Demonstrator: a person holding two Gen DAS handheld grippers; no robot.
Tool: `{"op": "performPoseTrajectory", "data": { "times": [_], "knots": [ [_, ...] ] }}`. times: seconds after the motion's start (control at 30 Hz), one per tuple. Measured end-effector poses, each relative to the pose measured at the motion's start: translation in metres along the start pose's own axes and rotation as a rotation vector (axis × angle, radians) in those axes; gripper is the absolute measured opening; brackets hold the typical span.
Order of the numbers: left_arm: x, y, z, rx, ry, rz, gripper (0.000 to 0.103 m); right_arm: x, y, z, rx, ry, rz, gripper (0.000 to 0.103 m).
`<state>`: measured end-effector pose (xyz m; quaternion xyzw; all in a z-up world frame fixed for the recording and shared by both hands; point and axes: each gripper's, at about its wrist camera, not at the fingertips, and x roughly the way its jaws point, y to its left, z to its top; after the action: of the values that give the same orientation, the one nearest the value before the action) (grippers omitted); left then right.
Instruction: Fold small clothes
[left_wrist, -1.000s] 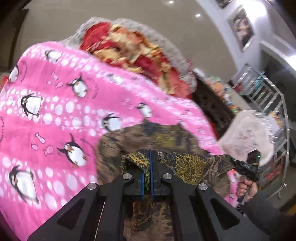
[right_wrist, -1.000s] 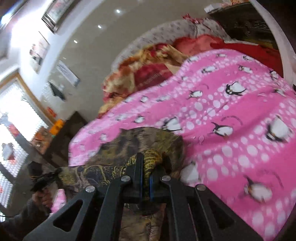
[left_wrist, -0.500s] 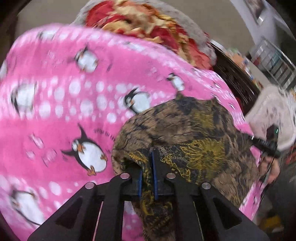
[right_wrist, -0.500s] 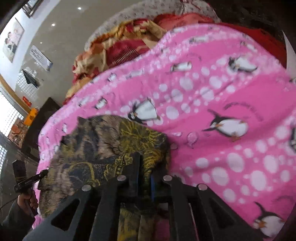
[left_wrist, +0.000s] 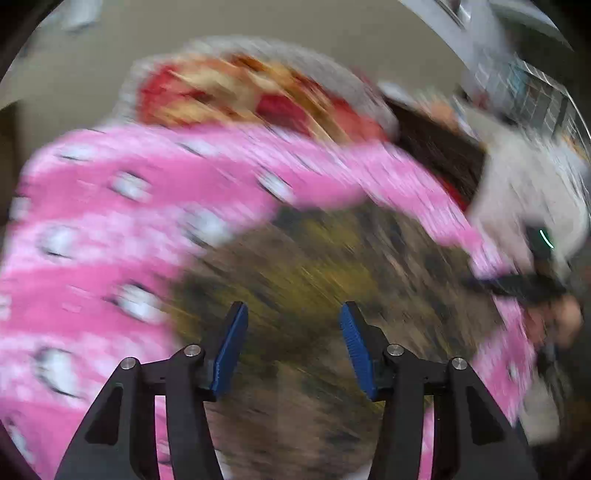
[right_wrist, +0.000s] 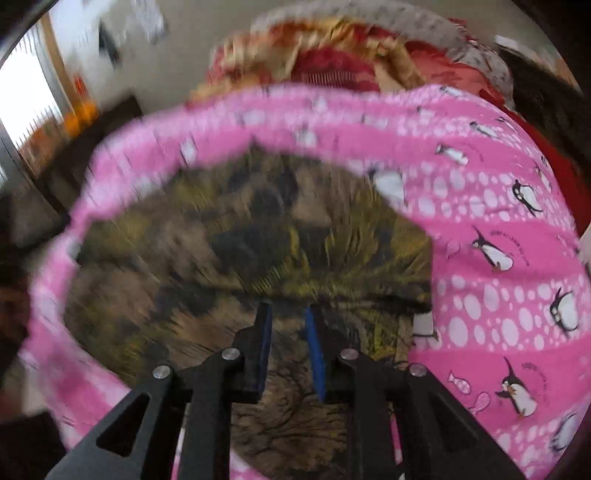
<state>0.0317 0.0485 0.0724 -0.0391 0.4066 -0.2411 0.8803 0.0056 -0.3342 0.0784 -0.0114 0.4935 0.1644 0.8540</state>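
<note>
A small brown garment with a yellow and black print (left_wrist: 314, 280) lies on a pink penguin blanket (left_wrist: 110, 206). Both views are blurred by motion. My left gripper (left_wrist: 291, 314) is wide open and empty just above the garment's near edge. In the right wrist view the garment (right_wrist: 258, 229) lies flat, with a folded edge running across it in front of my fingers. My right gripper (right_wrist: 288, 314) is open by a narrow gap over that edge and holds nothing. The right gripper also shows at the far right of the left wrist view (left_wrist: 517, 284).
A red and yellow quilt (right_wrist: 332, 55) is heaped behind the pink blanket (right_wrist: 498, 240). A dark cabinet (left_wrist: 436, 144) and a white cloth or bag (left_wrist: 524, 184) stand to the right in the left wrist view. A bright window (right_wrist: 26, 96) is at the left.
Both grippers were shut on the garment's edge and carried it forward over the rest. Now both have opened, the left wide, the right slightly, and the garment lies folded on the blanket.
</note>
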Motion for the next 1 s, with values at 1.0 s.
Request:
{"op": "performPoseTrajectory", "data": {
  "times": [1.0],
  "knots": [
    [0.076,0.054,0.033,-0.297,-0.130,0.224,0.020,0.081,-0.056,0.074,0.323,-0.201,-0.101,0.051]
  ]
}}
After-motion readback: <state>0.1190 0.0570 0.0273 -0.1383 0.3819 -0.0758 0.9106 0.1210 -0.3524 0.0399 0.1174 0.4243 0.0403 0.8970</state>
